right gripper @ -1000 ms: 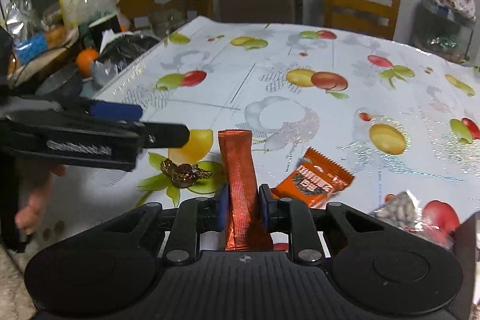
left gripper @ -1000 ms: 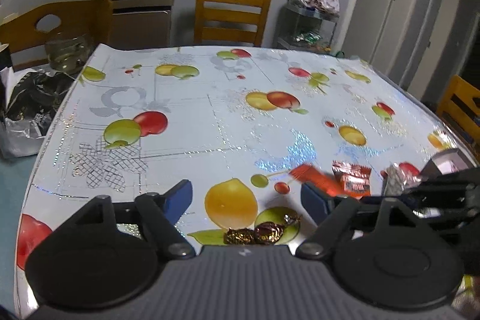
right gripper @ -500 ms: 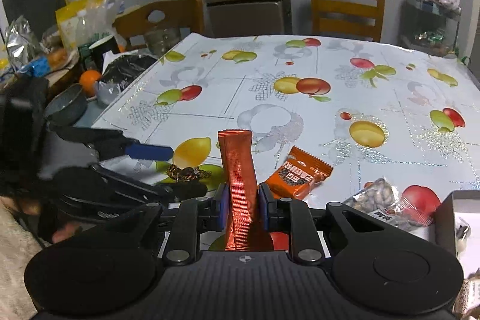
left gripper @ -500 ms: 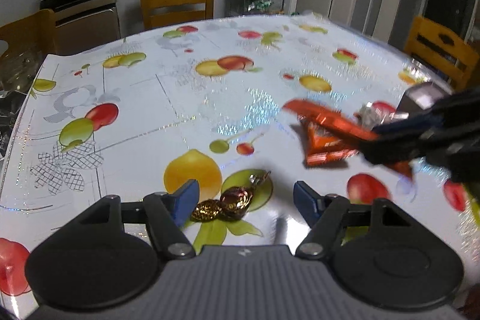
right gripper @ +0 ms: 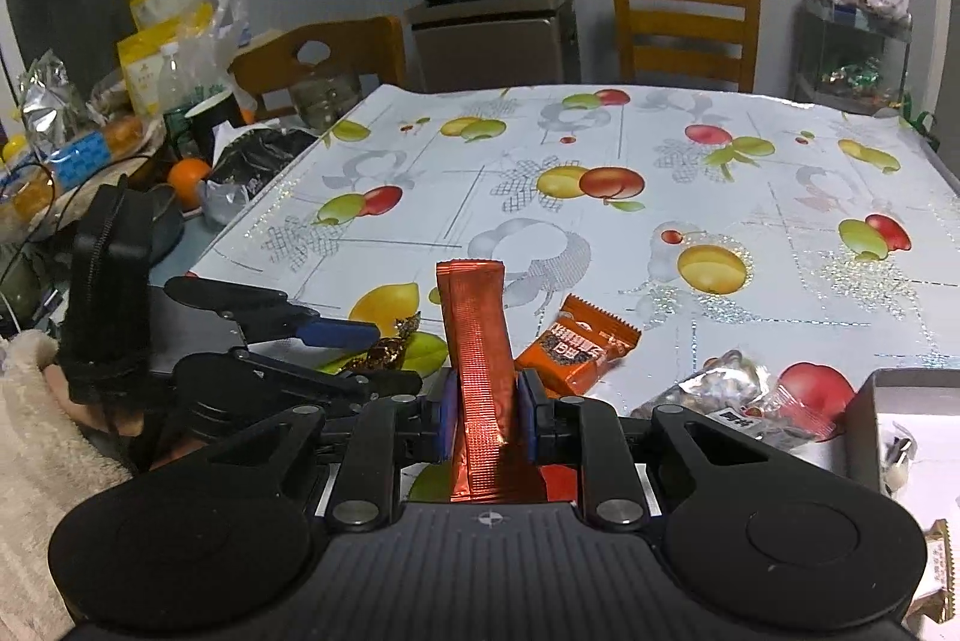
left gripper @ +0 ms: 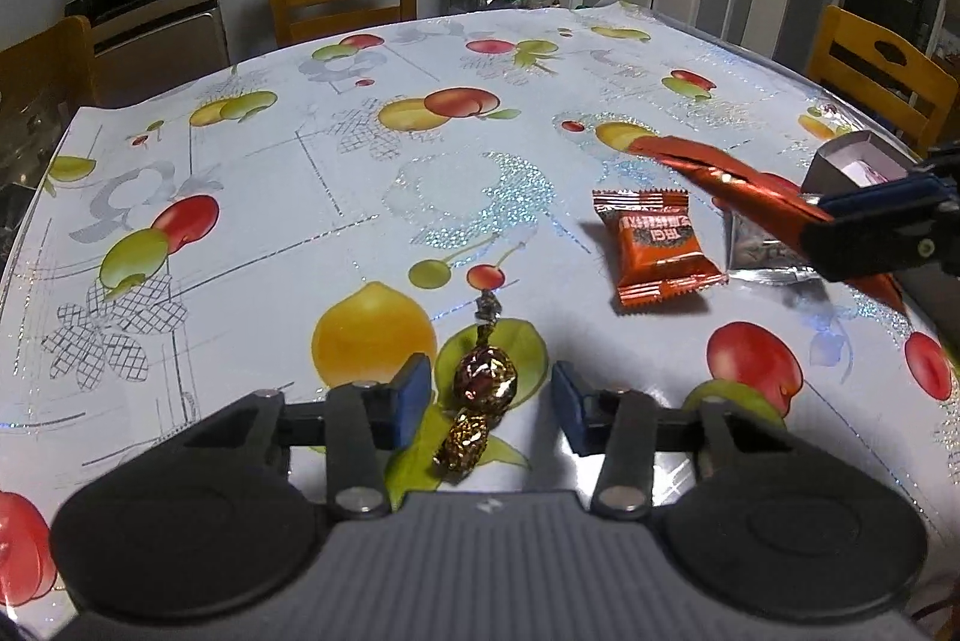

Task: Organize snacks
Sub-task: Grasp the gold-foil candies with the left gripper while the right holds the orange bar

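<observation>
Left wrist view puts the twin foil-wrapped candies (left gripper: 480, 401) squarely between the jaws of the left gripper (left gripper: 489, 401), whose blue pads are closing in from either side but do not yet press the foil; a second ago the same jaws stood far wider and the candies lay low and short of them, so the hand has dropped in and lined up for the pick. Ahead of those jaws and off to their right lies the orange snack packet (left gripper: 657, 251) flat on the tablecloth (left gripper: 300, 197), with a silver nut pouch (left gripper: 762, 257) just beyond it; farther right again is the corner of an open grey box (left gripper: 852, 161), likely where the snacks belong. Right wrist view shows the right gripper (right gripper: 483, 410) clamped firmly on the copper-red stick sachet (right gripper: 477, 341), which stands up out of the jaws; it has lifted and drifted since a second ago, the packet now lying lower in view beside the jaws; my reading is that one snack is in transit and the next is about to be seized.
</observation>
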Demonstrator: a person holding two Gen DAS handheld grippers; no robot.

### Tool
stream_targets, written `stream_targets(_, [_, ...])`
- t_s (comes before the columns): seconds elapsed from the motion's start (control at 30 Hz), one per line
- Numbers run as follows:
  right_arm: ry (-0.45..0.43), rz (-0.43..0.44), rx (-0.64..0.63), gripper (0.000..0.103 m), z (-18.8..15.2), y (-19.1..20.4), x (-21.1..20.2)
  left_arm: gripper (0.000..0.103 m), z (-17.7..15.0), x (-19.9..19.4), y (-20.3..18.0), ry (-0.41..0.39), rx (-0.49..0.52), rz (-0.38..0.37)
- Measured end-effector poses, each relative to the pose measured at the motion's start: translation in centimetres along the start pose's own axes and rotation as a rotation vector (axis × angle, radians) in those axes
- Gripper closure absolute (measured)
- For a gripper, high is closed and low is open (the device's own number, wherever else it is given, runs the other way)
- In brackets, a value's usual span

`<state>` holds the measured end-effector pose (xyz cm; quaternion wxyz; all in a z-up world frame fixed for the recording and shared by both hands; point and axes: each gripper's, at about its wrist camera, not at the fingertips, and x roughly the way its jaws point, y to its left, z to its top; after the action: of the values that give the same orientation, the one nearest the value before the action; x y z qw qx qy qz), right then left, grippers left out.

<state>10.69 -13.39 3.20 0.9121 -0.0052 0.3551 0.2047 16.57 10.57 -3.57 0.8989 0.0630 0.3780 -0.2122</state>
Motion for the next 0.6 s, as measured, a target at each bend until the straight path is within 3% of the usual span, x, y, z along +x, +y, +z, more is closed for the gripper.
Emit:
stream_targets(0.07, [-0.006, -0.007, -0.005, 0.080, -0.3, -0.1, -0.6, 0.082, 0.1, 0.0, 0.2, -0.001, -0.014, -0.004])
stream_targets(0.6, [-0.009, -0.064, -0.003, 0.080, -5.2, -3.4, -6.3, 0.082, 0.8, -0.4, -1.6, -0.024, 0.018, 0.099])
